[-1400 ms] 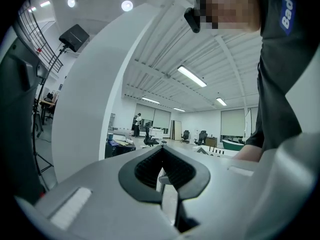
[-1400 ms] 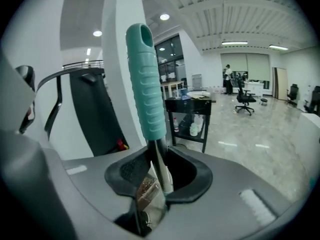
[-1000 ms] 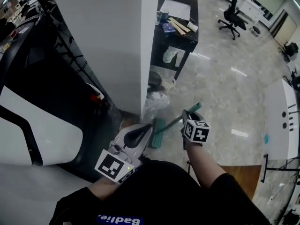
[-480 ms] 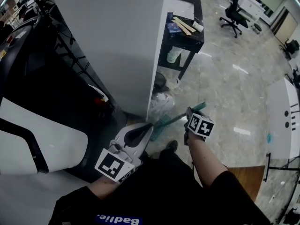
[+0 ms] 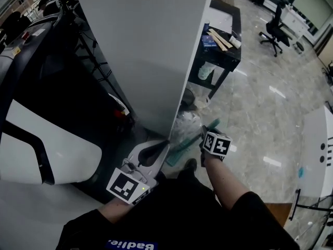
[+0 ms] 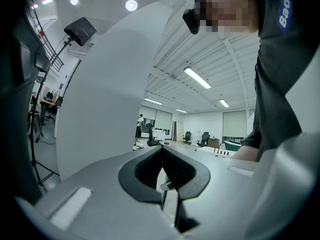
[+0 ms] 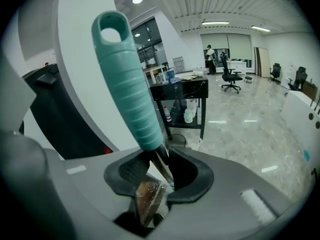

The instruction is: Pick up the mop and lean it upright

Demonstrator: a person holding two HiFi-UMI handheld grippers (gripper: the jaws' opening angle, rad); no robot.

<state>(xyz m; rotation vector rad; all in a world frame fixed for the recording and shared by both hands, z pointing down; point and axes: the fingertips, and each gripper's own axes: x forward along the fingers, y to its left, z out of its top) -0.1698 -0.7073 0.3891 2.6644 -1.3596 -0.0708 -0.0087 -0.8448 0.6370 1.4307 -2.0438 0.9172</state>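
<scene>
Beside white pillar (image 5: 151, 61), right tool (image 7: 161, 160) seemingly clamps mop (image 7: 129, 86) shaft.

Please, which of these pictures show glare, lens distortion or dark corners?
Head view: white streaks of glare lie on the glossy floor. Both gripper views: strong fisheye, with black rounded corners. Right gripper view: the mop handle looms large yet stays sharp.

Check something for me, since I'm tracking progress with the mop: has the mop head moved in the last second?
Yes. In the head view the mop head has shifted left, closer to the foot of the white column.
</scene>
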